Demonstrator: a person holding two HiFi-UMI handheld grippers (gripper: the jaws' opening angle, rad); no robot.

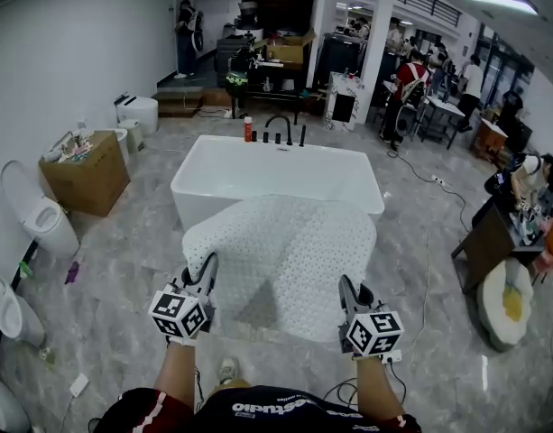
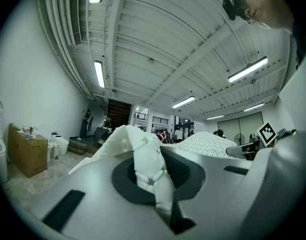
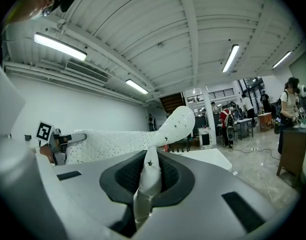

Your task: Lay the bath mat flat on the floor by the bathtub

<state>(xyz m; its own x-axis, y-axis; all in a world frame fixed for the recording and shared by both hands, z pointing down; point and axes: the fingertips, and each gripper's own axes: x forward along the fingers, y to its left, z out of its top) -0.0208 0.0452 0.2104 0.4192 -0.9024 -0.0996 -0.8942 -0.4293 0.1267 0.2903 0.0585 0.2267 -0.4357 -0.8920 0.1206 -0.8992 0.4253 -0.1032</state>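
A white perforated bath mat (image 1: 281, 255) hangs spread in the air in front of the white bathtub (image 1: 276, 174), its far edge near the tub's front wall. My left gripper (image 1: 207, 273) is shut on the mat's near left corner (image 2: 148, 166). At the near right corner (image 3: 150, 176) my right gripper (image 1: 346, 289) is also shut on the mat. Both grippers are held level, about a mat's width apart. The rest of the mat (image 3: 118, 141) stretches away between them.
Grey marbled floor (image 1: 132, 278) surrounds the tub. A cardboard box (image 1: 87, 170) and a toilet (image 1: 41, 219) stand at the left wall. A cable (image 1: 429, 269) runs over the floor at the right, past a dark desk (image 1: 488, 242). Several people stand at the back right.
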